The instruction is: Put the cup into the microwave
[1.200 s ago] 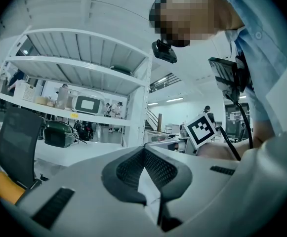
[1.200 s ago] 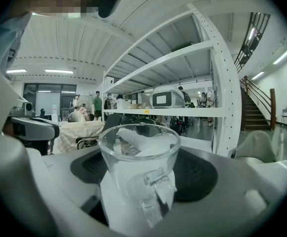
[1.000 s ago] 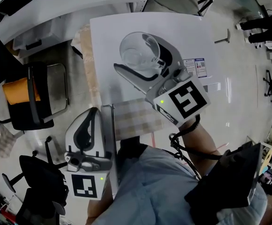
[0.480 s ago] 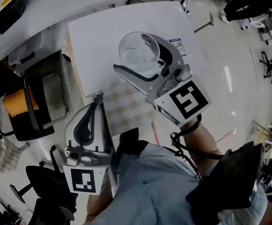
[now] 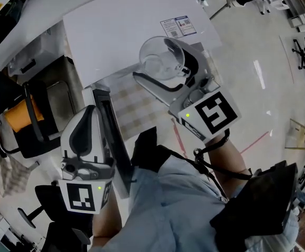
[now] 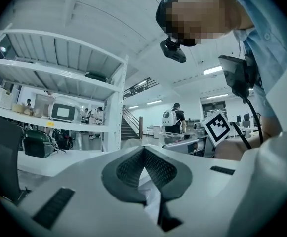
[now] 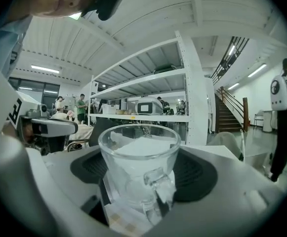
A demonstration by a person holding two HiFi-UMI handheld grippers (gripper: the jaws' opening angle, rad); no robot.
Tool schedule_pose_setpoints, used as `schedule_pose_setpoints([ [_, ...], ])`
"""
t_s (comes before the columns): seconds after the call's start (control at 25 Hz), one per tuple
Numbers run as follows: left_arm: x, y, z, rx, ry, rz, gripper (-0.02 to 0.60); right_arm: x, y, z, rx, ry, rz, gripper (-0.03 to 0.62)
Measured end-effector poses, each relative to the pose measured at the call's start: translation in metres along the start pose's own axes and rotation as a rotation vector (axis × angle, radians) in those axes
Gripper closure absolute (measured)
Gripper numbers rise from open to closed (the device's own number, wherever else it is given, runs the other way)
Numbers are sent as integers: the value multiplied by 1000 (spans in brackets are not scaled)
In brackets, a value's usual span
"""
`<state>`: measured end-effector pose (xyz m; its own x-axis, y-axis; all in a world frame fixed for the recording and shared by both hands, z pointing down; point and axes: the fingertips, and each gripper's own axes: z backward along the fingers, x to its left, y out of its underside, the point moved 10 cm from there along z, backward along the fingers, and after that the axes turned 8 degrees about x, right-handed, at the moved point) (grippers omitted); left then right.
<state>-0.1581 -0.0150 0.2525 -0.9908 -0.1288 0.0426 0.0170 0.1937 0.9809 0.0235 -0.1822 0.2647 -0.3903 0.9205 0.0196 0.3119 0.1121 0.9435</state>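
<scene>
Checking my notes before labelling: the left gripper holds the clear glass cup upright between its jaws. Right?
No. It is the right gripper that holds the clear glass cup upright between its jaws; the right gripper view shows it.

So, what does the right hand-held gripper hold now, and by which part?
The right hand-held gripper holds a clear glass cup by its body: one jaw presses on each side of the wall, and the handle points back between them.
</scene>
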Motion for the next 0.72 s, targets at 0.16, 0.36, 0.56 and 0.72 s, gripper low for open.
schedule_pose_setpoints([
  [0.16,-3,7,8,12,-3,-23,577,10,19,11,6,2,-21,217],
  [0.36,0,13,18,8,-15,-22,577,16,45,19,13,3,-49,217],
  [0.56,6,25,27,13,-41,-27,577,19,76,14,29,-1,-64,217],
  [0.72,11,31,32,0,-34,8,577,21,99,3,55,-12,-86,217],
])
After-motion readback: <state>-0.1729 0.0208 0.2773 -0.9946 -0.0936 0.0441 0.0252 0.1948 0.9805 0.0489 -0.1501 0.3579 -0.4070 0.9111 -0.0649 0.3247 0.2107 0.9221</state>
